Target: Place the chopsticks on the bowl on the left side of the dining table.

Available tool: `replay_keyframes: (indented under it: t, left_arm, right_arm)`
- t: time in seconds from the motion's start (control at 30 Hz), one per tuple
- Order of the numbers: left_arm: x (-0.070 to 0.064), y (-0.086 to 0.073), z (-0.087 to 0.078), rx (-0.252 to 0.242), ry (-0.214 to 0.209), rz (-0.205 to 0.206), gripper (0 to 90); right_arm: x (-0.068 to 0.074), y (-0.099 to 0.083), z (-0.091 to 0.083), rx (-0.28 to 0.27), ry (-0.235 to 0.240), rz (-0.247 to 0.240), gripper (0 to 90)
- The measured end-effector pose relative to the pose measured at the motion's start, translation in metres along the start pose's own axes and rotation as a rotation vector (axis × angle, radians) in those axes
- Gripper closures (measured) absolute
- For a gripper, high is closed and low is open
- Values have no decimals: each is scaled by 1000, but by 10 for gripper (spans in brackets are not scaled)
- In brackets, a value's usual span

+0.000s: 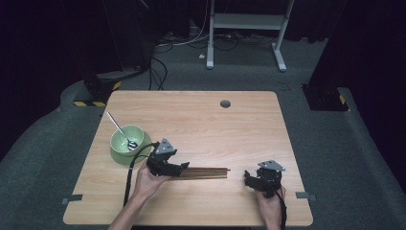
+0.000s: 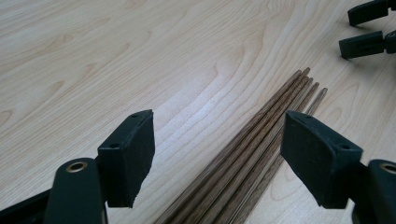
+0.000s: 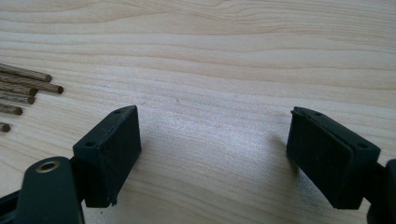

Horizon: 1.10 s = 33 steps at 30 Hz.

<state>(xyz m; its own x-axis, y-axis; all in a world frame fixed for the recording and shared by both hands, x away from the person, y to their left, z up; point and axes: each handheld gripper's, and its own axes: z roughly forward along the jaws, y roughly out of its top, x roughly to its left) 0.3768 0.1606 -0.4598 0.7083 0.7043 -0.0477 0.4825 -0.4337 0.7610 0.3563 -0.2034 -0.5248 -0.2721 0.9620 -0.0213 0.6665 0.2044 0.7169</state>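
While the sticks (image 1: 203, 173) lay flat on the counter (image 1: 215, 124), the left gripper (image 1: 181, 167) sat over their left end. They were thin brown wooden sticks, lying side by side in a bunch. They were close to the near edge of the counter, about halfway along it, and ran the same way as that edge.

In the left gripper view, the sticks (image 2: 252, 154) ran up between the two black fingers (image 2: 128, 156). The fingers were spread wide, one on each side of the bunch. They did not touch the sticks and held nothing.

The right gripper (image 1: 249, 178) was near the right end of the sticks, close to the near right corner of the counter. In the right gripper view, its fingers (image 3: 109, 154) were spread wide too, with bare wood between them. The tips of the sticks (image 3: 28, 86) showed at the left side of that view, apart from the fingers.

A green bowl (image 1: 127, 143) stood near the left edge of the counter. A spoon (image 1: 122, 132) rested in it, with its handle pointing toward the far left corner. The bowl was just beside the left gripper but well apart from the right one.
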Motion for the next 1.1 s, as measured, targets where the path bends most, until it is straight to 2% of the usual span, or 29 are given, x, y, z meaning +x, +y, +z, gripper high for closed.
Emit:
replay_keyframes:
  t: [0.3,0.63,0.83,1.1]
  left_arm:
    - [-6,4,16,51,6,31,271]
    - [-9,6,38,83,-10,24,282]
    - [-11,7,45,87,-15,24,289]
    - [-10,6,52,107,3,27,307]
  right_arm:
    - [0,0,0,1,1,1,172]
    - [0,0,0,0,0,1,173]
    - [0,0,0,0,0,0,173]
    - [0,0,0,1,0,2,172]
